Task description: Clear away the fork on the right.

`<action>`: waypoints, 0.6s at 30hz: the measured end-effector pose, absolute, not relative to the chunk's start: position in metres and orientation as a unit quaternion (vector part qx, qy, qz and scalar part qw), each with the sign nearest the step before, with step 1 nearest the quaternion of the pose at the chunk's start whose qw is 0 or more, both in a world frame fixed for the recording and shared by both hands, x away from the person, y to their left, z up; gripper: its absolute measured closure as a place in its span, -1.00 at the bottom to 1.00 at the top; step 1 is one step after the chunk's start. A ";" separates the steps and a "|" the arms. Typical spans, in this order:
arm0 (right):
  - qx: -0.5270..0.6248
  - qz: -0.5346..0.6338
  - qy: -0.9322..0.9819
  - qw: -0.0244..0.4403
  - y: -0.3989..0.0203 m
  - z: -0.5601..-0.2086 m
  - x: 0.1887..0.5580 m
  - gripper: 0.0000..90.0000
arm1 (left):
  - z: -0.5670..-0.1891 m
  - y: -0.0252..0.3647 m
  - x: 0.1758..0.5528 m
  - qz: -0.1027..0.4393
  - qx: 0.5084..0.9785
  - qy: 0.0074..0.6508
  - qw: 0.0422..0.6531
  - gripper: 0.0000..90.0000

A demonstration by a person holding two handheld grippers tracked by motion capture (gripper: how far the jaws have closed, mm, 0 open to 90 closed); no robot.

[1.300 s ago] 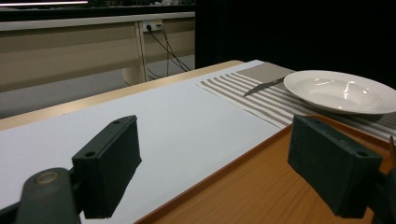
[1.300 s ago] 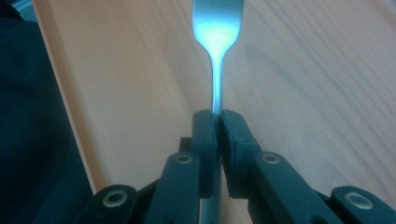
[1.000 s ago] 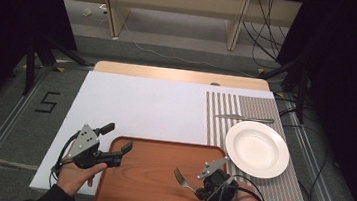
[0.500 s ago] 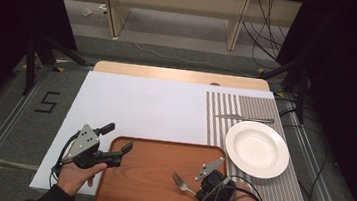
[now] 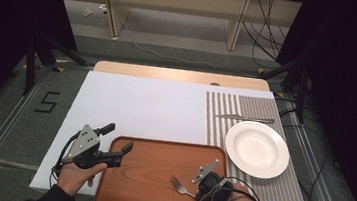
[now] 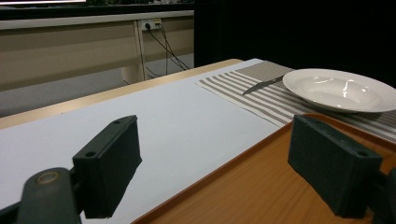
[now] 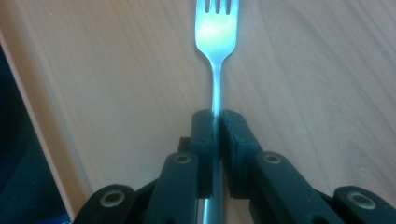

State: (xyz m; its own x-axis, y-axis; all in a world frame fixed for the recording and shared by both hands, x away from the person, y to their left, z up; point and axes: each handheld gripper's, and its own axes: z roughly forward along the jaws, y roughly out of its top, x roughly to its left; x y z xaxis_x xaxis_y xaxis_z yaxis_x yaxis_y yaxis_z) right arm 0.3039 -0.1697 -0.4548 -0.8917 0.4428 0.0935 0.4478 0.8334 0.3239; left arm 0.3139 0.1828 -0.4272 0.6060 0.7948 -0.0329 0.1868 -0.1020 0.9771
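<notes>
Wooden tray point(image 5: 148, 178) on white table point(image 5: 140, 106)

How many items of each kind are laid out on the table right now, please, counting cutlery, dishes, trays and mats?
Cutlery: 2, a fork held in the right gripper and a knife
Dishes: 1, a white plate
Trays: 1, a wooden tray
Mats: 1, a striped placemat
Total: 5
</notes>
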 end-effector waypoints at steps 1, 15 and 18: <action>-0.232 -0.173 -0.957 0.008 -0.170 -0.455 0.304 0.85 | -0.427 0.183 0.314 0.267 0.692 0.354 0.569 -0.64; -0.218 -0.255 -0.942 -0.020 -0.166 -0.446 0.301 0.25 | -0.427 0.183 0.314 0.268 0.693 0.355 0.568 -0.64; -0.210 -0.260 -0.942 -0.022 -0.163 -0.445 0.299 0.30 | -0.428 0.183 0.314 0.268 0.693 0.355 0.568 -0.64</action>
